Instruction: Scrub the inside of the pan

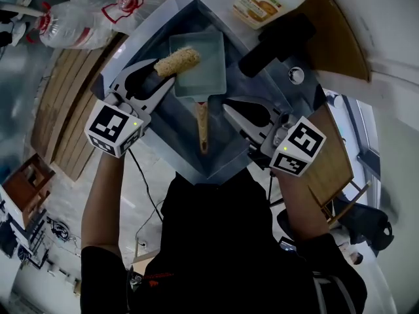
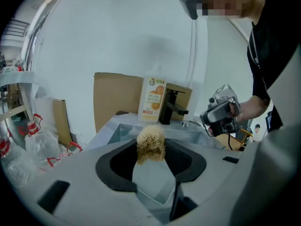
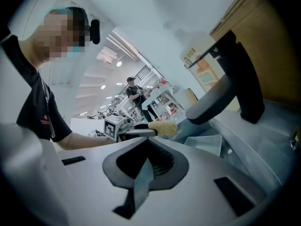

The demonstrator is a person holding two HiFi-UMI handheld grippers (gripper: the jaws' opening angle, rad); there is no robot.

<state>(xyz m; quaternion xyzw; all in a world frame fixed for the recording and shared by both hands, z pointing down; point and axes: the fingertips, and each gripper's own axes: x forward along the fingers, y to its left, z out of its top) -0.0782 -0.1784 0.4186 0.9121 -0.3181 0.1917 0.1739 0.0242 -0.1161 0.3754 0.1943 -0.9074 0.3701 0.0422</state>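
Observation:
A pale-blue rectangular pan (image 1: 204, 77) with a wooden handle (image 1: 203, 127) lies in the steel sink (image 1: 163, 133). My left gripper (image 1: 163, 74) is shut on a tan loofah scrubber (image 1: 178, 61), which hangs over the pan's upper-left rim. In the left gripper view the loofah (image 2: 150, 143) sits between the jaws of the left gripper (image 2: 150, 150), with the pan (image 2: 153, 185) below. My right gripper (image 1: 228, 107) hovers just right of the handle, shut and empty. The right gripper view shows the right gripper (image 3: 148, 142) with the jaws together, and beyond it the loofah (image 3: 162, 128) and the pan (image 3: 208, 145).
A black faucet (image 1: 275, 41) reaches over the sink's far right corner. An orange-labelled detergent bottle (image 1: 263, 2) stands behind it. Several plastic bottles (image 1: 78, 17) lie at the far left beside a wooden counter (image 1: 69, 110).

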